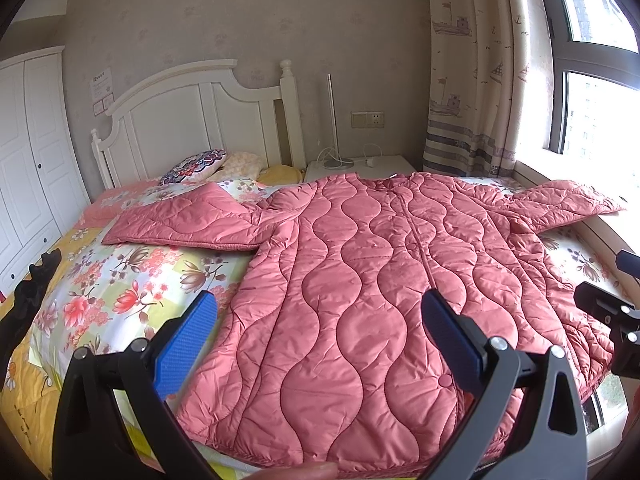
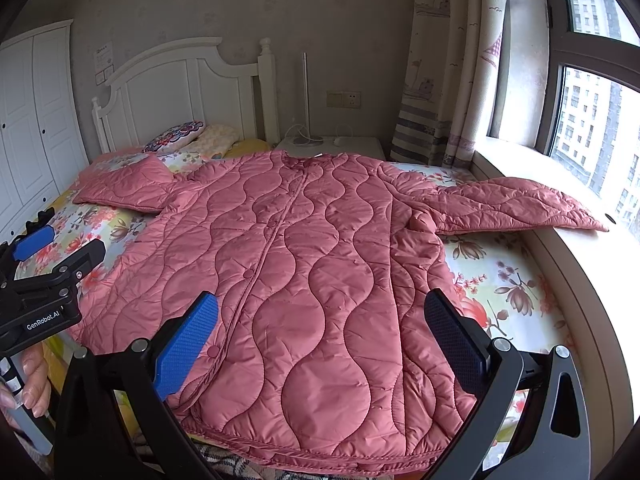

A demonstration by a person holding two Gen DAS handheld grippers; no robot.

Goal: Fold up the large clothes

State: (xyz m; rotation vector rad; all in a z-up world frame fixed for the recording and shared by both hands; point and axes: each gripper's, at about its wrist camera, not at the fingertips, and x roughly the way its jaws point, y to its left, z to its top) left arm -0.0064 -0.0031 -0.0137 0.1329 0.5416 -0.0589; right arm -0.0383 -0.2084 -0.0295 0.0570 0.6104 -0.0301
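A large pink quilted coat (image 1: 360, 280) lies spread flat, front up, on the bed, and it also shows in the right wrist view (image 2: 312, 272). Its left sleeve (image 1: 180, 224) lies across the floral sheet; its right sleeve (image 2: 520, 204) reaches onto the window sill. My left gripper (image 1: 320, 332) is open and empty, hovering above the coat's hem at its left side. My right gripper (image 2: 320, 332) is open and empty above the hem at the right side. The left gripper also shows at the left edge of the right wrist view (image 2: 52, 264).
The bed has a floral sheet (image 1: 120, 292), pillows (image 1: 196, 166) and a white headboard (image 1: 192, 116). A white nightstand (image 1: 360, 166) with a lamp stands beyond. A window sill (image 2: 560, 248) and curtain (image 1: 472, 80) are on the right, a wardrobe (image 1: 28, 152) on the left.
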